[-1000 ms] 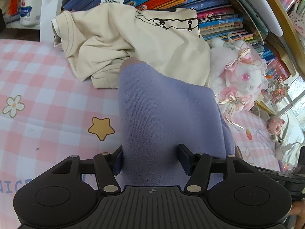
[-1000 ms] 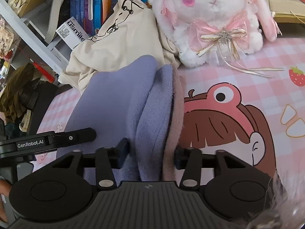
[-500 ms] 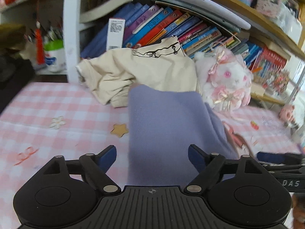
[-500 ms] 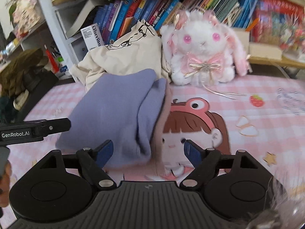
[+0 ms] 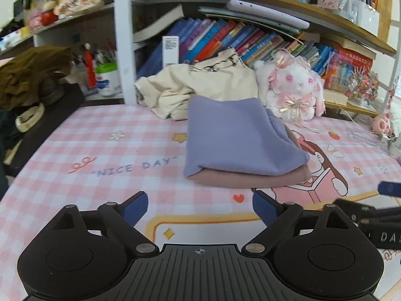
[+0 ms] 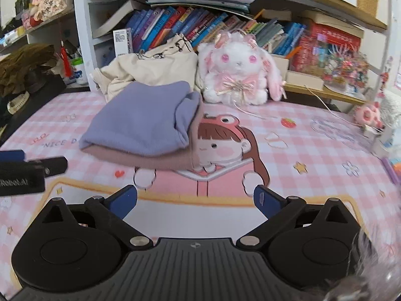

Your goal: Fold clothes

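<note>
A folded lavender garment (image 5: 235,135) with a dusty-pink underside lies flat on the pink checked mat (image 5: 100,155); it also shows in the right wrist view (image 6: 142,123). A crumpled cream T-shirt (image 5: 200,87) lies behind it against the books, also seen in the right wrist view (image 6: 150,67). My left gripper (image 5: 200,207) is open and empty, pulled back in front of the folded garment. My right gripper (image 6: 195,202) is open and empty, also back from it, to its right.
A white plush bunny (image 5: 293,92) sits right of the clothes. Bookshelves (image 5: 225,40) line the back. A dark bag with brown cloth (image 5: 30,95) lies at the left edge. Small trinkets (image 6: 368,115) lie at the mat's far right.
Both grippers opened, let go of the lavender garment and drew back toward me. The garment now rests folded on the mat.
</note>
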